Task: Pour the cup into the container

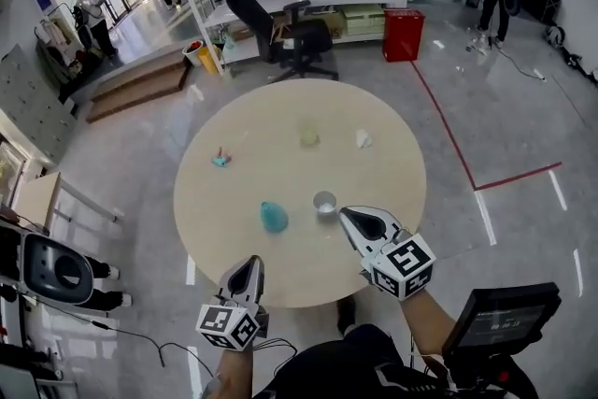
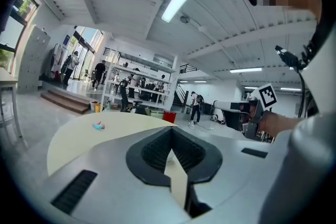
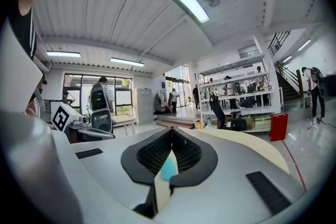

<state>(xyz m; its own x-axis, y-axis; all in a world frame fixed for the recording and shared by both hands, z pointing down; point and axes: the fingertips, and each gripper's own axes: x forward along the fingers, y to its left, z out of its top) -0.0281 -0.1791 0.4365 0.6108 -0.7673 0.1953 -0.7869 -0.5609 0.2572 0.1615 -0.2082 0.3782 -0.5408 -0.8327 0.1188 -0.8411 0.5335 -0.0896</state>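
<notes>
A blue cup (image 1: 274, 217) stands on the round beige table (image 1: 243, 192), left of a small clear container (image 1: 324, 203). My right gripper (image 1: 344, 214) hovers just right of the container with its jaws shut and nothing held. In the right gripper view, the blue cup (image 3: 168, 168) shows as a sliver behind the closed right gripper (image 3: 171, 131). My left gripper (image 1: 254, 263) is over the table's near edge, below the cup and apart from it, also shut and empty. The left gripper (image 2: 171, 129) points across the table.
A pale green cup (image 1: 309, 135) and a white crumpled thing (image 1: 363, 139) sit at the far side of the table. A small teal and pink object (image 1: 220, 159) lies at the left. A black office chair (image 1: 294, 37) and shelves stand beyond. A screen (image 1: 500, 320) is at my right.
</notes>
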